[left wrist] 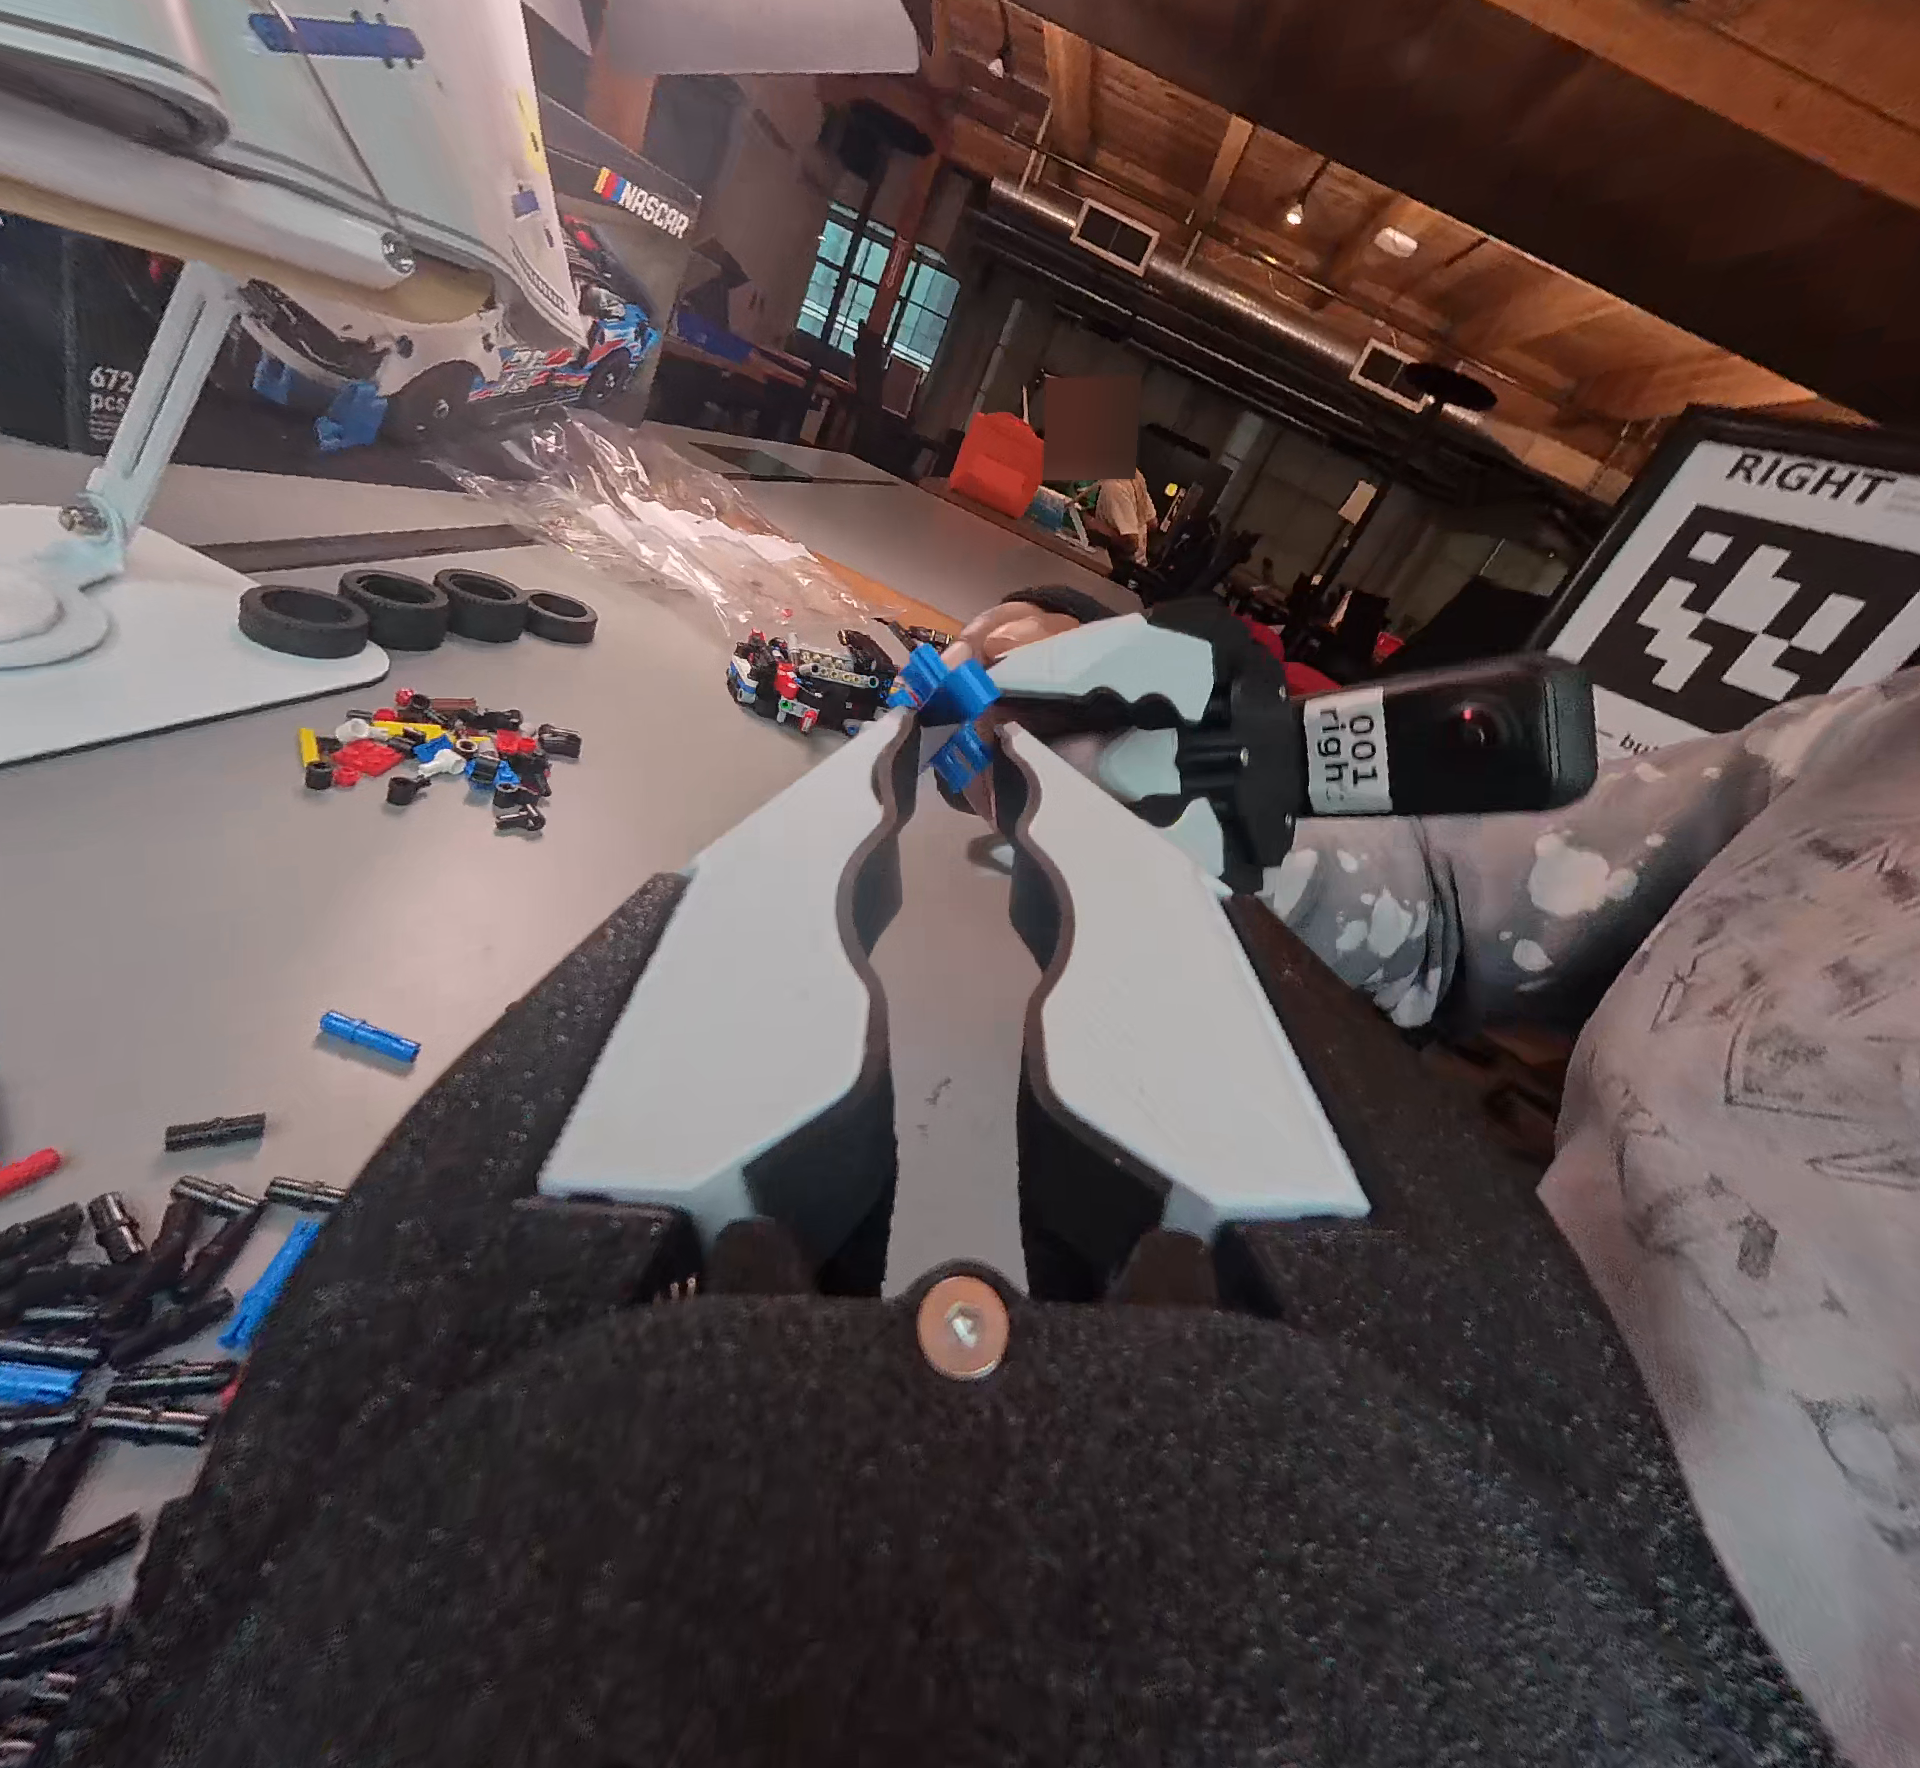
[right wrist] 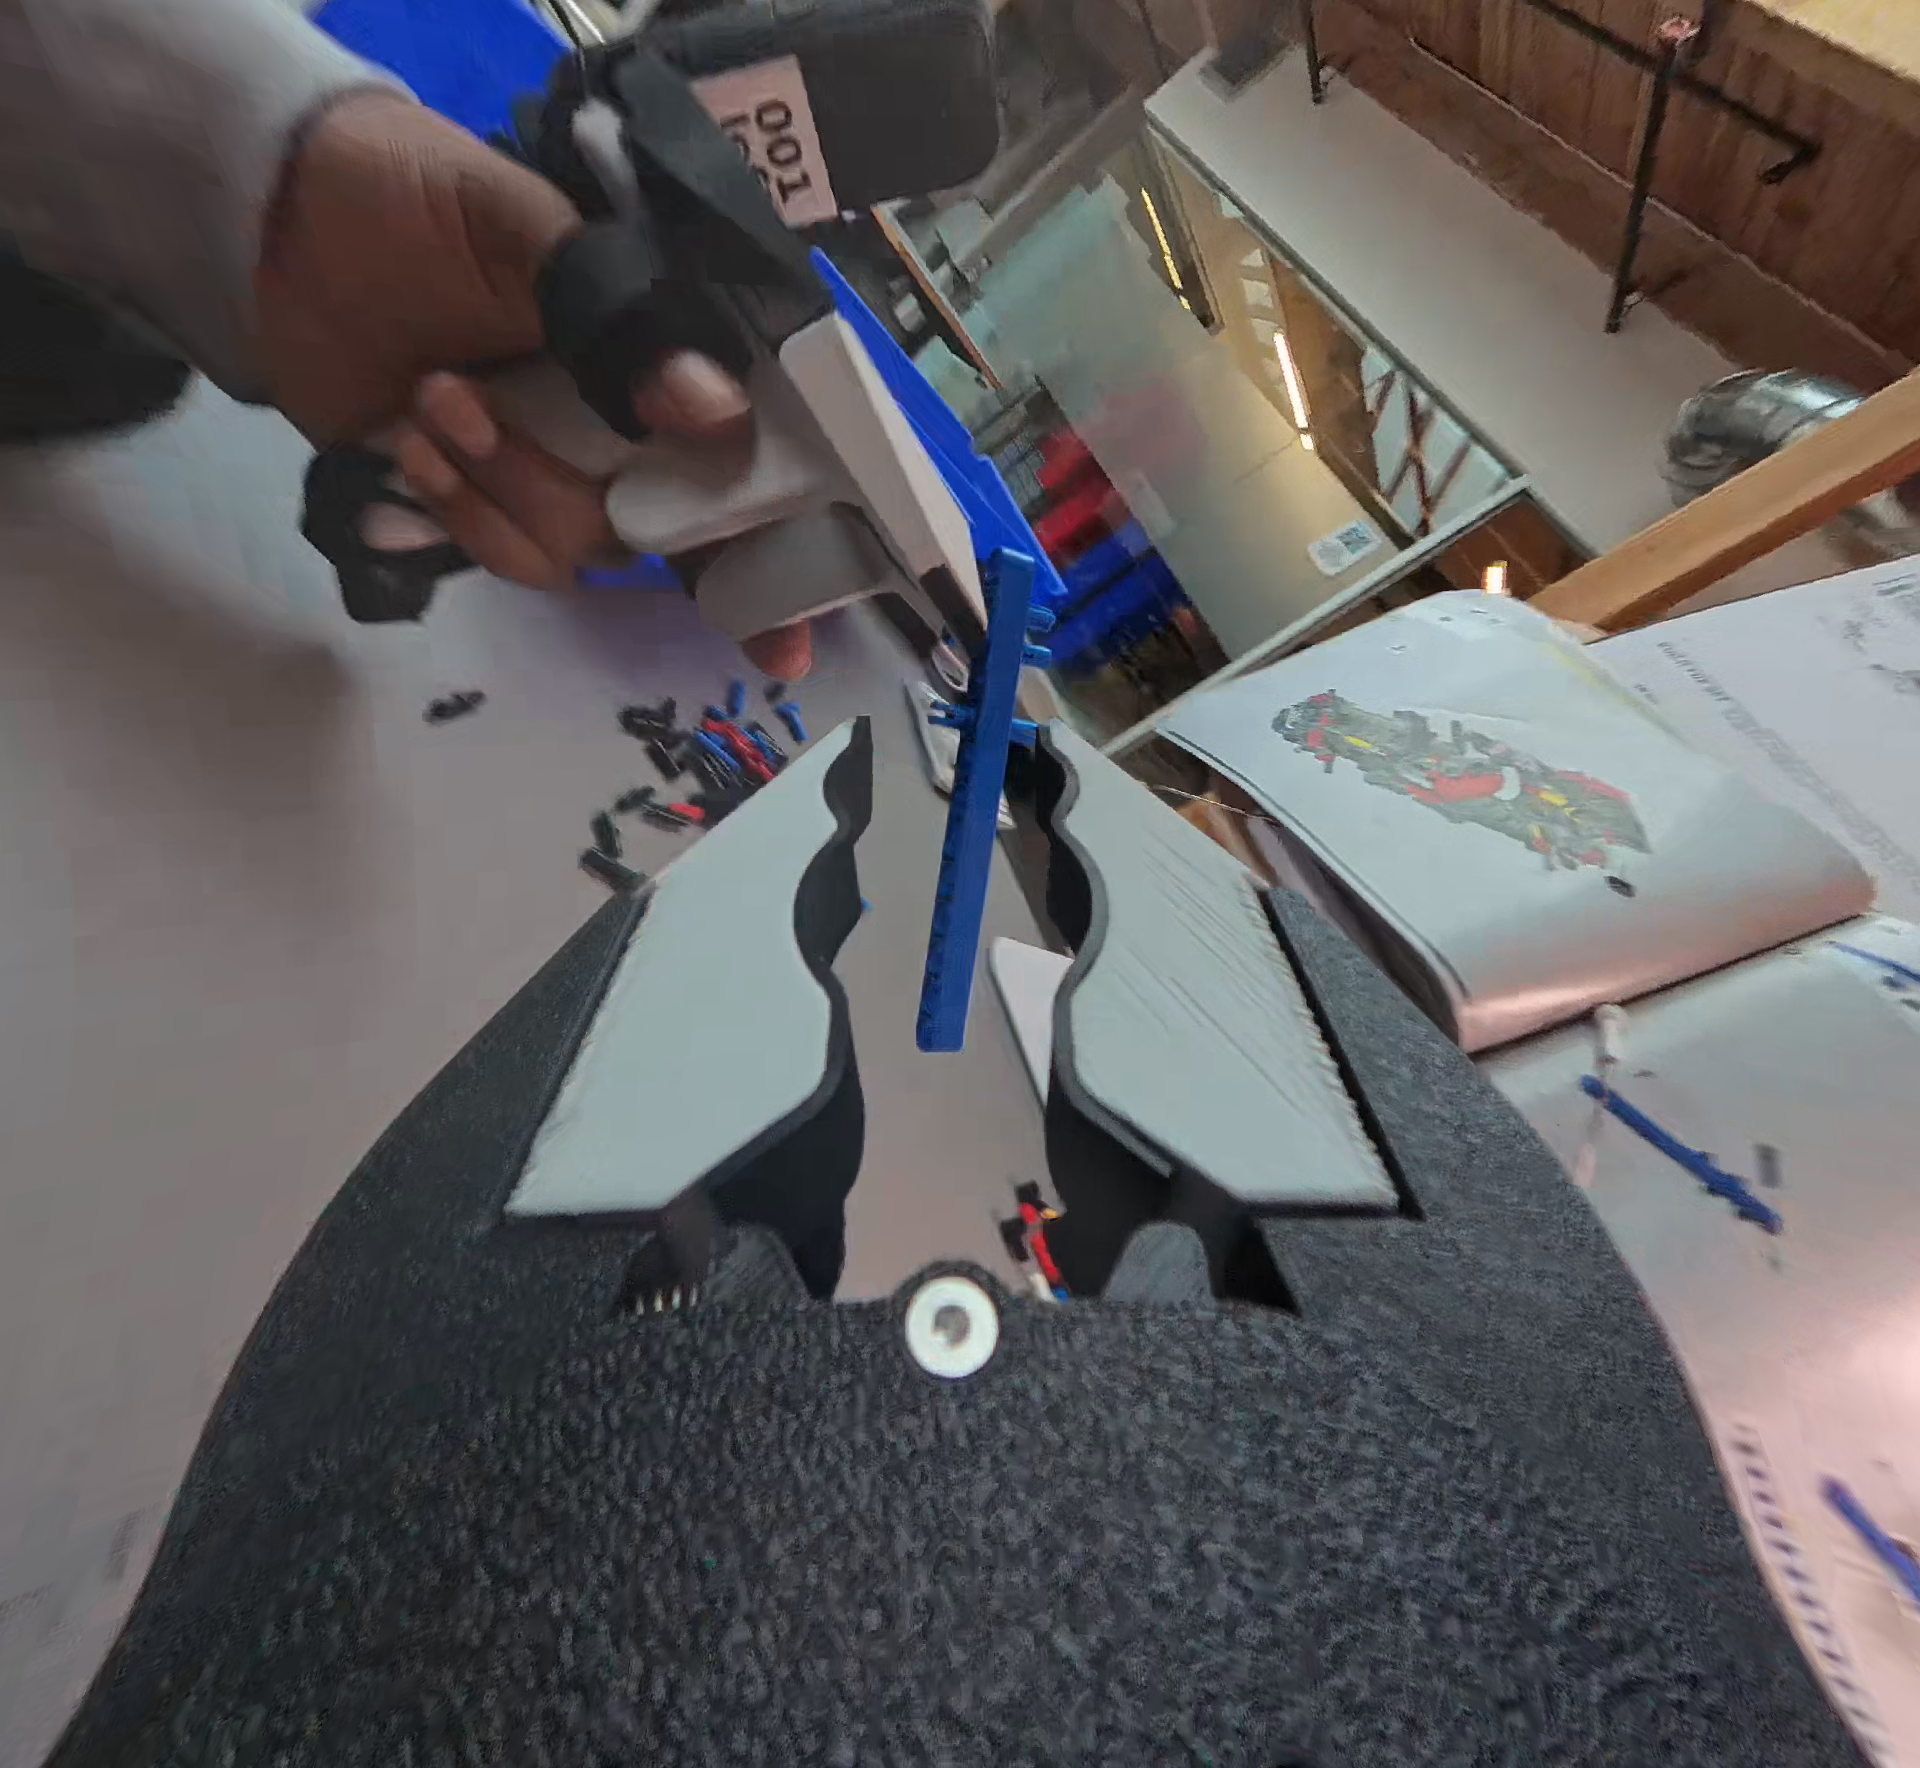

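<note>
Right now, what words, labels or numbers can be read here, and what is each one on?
I don't copy out writing; here is where it stands.
Toy-car box: logo and piece count, legible.
Marker board: one heading word, legible.
Camera label on right claw: legible.
Camera label on left claw, which grips a blue beam: partly hidden.
Open booklet: print blurred.

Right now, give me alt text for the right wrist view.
A long blue beam stands between the fingers of the open right gripper, its far end apparently clamped by the hand-held left gripper. Loose parts lie behind; a booklet lies right.
</note>
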{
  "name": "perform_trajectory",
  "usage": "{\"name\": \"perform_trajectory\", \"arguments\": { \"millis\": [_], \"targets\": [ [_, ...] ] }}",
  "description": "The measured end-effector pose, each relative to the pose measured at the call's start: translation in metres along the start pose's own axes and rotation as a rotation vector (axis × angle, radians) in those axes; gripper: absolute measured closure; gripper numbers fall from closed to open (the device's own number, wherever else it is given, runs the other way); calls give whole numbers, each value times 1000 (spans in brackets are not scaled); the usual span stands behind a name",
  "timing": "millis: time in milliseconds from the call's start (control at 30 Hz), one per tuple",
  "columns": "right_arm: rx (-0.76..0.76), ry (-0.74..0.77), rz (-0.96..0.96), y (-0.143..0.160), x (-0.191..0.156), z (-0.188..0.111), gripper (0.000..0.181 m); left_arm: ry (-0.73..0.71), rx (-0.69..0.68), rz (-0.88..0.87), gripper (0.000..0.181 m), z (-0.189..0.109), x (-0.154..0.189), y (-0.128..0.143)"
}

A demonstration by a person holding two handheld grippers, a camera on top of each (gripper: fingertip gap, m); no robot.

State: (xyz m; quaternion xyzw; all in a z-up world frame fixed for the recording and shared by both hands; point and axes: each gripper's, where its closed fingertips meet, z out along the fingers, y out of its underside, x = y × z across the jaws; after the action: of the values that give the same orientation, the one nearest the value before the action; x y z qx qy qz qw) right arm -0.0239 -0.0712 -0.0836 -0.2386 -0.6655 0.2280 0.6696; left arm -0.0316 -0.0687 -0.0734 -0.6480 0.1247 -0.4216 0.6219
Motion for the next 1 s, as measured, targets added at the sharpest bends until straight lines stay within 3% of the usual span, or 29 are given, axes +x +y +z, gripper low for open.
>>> {"name": "perform_trajectory", "arguments": {
  "millis": [33,167,300,467,1000],
  "targets": [
    [33,-54,106,-5,-1,-2,148,6,-13,33,179,0,2,1],
    [94,-312,566,-12,-3,-11,140,76,-75,113,179,3,17,9],
    [97,-480,760,-3,-18,-17,148,113,-133,104,179,10,24,22],
    [151,-567,856,-7,-20,-24,173,130,-187,104,179,14,29,32],
    [350,-588,1166,-23,4,-21,175,96,-157,44,180,13,34,12]
  ]
}}
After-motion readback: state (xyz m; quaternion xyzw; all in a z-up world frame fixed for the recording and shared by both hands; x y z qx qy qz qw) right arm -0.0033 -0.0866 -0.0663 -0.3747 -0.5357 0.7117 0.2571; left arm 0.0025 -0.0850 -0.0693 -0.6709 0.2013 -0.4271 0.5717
